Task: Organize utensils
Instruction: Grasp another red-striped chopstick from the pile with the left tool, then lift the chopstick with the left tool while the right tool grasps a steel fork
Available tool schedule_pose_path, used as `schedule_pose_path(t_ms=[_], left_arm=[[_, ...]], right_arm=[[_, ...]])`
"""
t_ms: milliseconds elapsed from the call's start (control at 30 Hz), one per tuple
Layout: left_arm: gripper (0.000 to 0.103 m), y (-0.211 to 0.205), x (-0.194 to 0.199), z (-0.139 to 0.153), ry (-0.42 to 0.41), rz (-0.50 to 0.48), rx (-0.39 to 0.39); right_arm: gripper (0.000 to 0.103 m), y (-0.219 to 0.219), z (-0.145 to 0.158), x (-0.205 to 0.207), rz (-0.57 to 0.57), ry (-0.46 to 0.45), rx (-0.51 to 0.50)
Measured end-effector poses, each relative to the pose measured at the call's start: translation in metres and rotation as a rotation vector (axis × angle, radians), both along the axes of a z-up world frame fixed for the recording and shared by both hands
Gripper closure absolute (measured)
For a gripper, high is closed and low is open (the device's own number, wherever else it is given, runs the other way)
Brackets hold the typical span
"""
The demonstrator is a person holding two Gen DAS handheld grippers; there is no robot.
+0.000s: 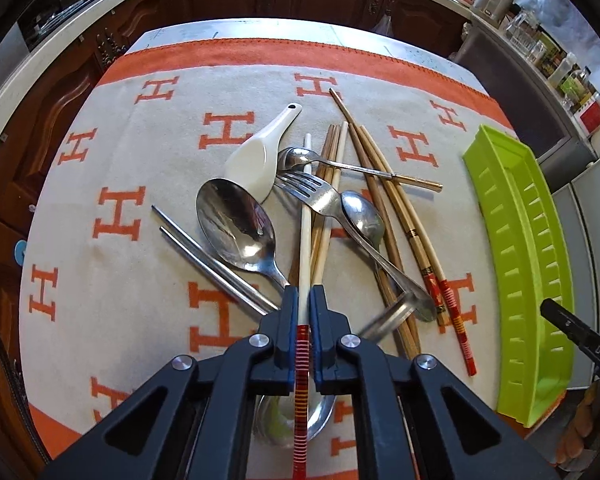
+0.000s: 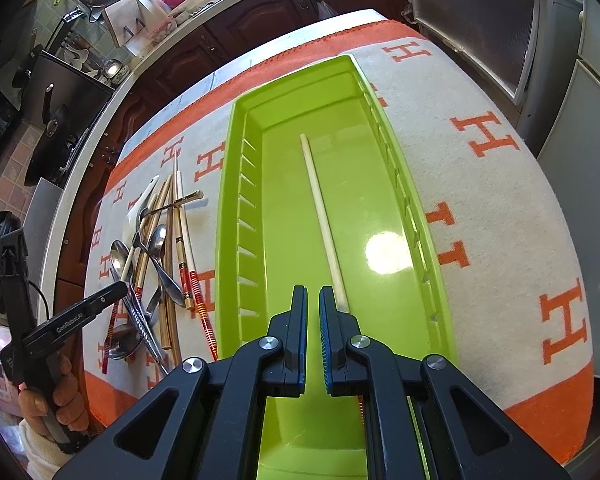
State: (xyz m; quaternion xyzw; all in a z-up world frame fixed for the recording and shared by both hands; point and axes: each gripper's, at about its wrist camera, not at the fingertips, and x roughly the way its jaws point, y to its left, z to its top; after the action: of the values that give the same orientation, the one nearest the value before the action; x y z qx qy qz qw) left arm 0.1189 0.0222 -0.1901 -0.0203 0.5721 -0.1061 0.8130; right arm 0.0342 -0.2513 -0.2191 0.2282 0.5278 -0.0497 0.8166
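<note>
Lying alone in green tray (image 2: 236, 200): pale chopstick (image 2: 322, 216); R tool (image 2: 313, 296) closed, empty

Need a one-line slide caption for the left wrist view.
Left gripper shut on a cream chopstick in the utensil pile, green tray alongside.

My left gripper (image 1: 304, 300) covers the middle of the chopstick (image 1: 305, 224) it pinches, and that stick's striped end runs off the near edge. A blurred fork (image 1: 388, 316) just right of the jaws I can't read clearly. The green tray (image 2: 340, 184) is cut off near me, my right gripper (image 2: 313, 300) hiding the pale chopstick's (image 2: 320, 208) near end.
</note>
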Motion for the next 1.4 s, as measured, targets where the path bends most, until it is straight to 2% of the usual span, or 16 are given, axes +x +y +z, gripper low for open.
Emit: schedule_pose_path(t_ms=[233, 367, 800, 967, 1167, 1400], left_arm=[[0.099, 0.011, -0.017, 0.020, 0.028, 0.038, -0.057], [0.099, 0.016, -0.030, 0.027, 0.028, 0.040, -0.057], [0.099, 0.042, -0.069, 0.044, 0.018, 0.047, -0.114], [0.099, 0.047, -0.080, 0.066, -0.047, 0.040, -0.137], [0.099, 0.042, -0.079, 0.093, -0.117, 0.010, -0.157], [0.099, 0.035, -0.069, 0.113, -0.208, 0.032, -0.178]], right_arm=[[0.097, 0.006, 0.008, -0.001, 0.010, -0.016, -0.003], [0.097, 0.015, 0.018, -0.001, 0.044, -0.034, -0.018], [0.097, 0.089, 0.042, 0.021, 0.238, -0.070, -0.044], [0.097, 0.115, 0.054, 0.027, 0.293, -0.098, -0.045], [0.097, 0.114, 0.064, 0.033, 0.293, -0.112, -0.031], [0.095, 0.139, 0.052, 0.065, 0.418, -0.128, -0.006]])
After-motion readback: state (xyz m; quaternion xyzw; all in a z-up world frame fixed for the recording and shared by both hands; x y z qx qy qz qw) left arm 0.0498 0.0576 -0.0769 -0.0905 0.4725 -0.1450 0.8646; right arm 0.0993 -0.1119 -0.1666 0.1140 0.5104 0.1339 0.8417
